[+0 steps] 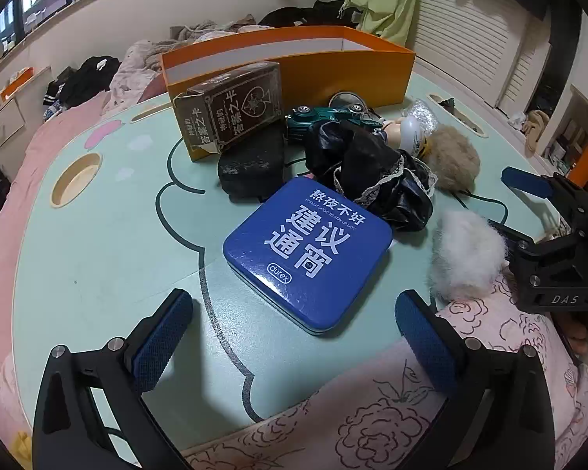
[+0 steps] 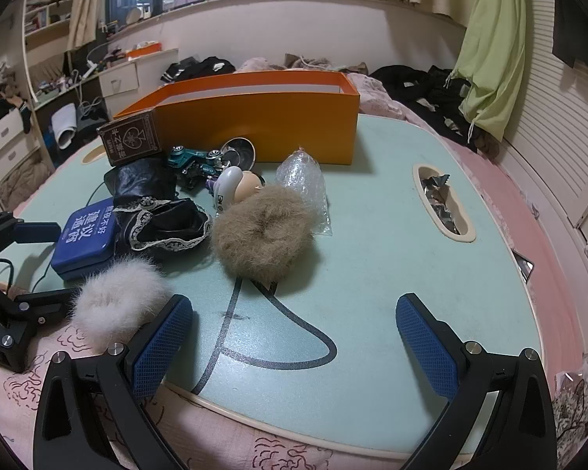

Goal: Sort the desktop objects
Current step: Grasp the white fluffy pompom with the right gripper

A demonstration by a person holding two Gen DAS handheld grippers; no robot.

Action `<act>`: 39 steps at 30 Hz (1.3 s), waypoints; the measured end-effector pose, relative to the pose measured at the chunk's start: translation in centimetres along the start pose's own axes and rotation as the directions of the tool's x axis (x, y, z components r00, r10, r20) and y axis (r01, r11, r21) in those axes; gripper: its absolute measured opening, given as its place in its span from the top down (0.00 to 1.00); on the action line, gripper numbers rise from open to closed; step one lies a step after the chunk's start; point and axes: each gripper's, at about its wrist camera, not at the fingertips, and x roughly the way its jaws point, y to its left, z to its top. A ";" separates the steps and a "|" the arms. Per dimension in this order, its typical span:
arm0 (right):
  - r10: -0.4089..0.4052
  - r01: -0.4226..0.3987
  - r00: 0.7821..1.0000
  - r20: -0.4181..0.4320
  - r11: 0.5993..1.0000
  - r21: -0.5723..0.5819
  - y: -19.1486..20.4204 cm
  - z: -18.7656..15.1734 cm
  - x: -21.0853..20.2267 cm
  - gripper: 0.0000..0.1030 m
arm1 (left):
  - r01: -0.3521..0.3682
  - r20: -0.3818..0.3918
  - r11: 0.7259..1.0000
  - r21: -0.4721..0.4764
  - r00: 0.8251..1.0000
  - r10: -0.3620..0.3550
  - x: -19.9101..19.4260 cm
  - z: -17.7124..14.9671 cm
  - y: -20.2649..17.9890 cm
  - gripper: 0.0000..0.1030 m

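Clutter sits in a loose heap on a pale green table (image 2: pixel 372 235), in front of an orange box (image 2: pixel 278 117) that stands open at the top near the far edge. Closest to the left gripper (image 1: pixel 294 337) lies a blue tin (image 1: pixel 307 250), flat on the table with its printed lid up; the jaws are spread wide, one on each side of the tin's near corner, gripping nothing. Just behind the tin is a crumpled black cloth with lace trim (image 1: pixel 372 180), partly overlapping its far edge. A brown card box (image 1: pixel 231 113) leans against the orange box, with a black case (image 1: pixel 251 168) lying at its foot. A green toy car (image 1: pixel 325 117) and a small doll (image 2: pixel 239 186) sit further back, next to a clear plastic bag (image 2: pixel 303 180). A tan fur ball (image 2: pixel 264 235) rests near the middle of the table, and a white fur ball (image 2: pixel 117 301) lies at the near edge, just beside the left finger of the right gripper (image 2: pixel 294 337). That gripper is also wide open and empty, hovering over bare table
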 end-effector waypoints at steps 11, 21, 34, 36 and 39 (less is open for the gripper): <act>-0.002 0.002 1.000 0.009 1.000 0.012 -0.3 0.1 -0.1 0.00 | 0.000 0.002 1.000 -0.006 1.000 0.000 -0.2 0.0 0.4 0.00; 0.191 -0.198 0.969 0.156 0.980 0.030 -0.8 -0.1 -3.2 0.29 | -0.003 0.012 1.000 -0.017 1.000 0.003 -0.3 -0.1 0.6 0.00; 0.253 -0.245 0.967 -0.004 0.931 -0.271 6.5 0.1 -1.4 0.62 | 0.052 0.063 0.994 -0.091 0.997 -0.046 -1.4 -0.5 2.3 0.00; 0.253 -0.235 0.967 0.039 0.939 -0.253 6.0 0.1 -2.0 0.63 | 0.083 0.096 0.992 -0.097 0.993 -0.073 -2.1 -0.4 2.6 0.00; 0.271 -0.247 0.957 0.101 0.947 -0.206 4.8 0.0 -3.0 0.63 | 0.097 0.111 0.993 -0.073 0.990 -0.089 -2.6 0.1 2.5 0.00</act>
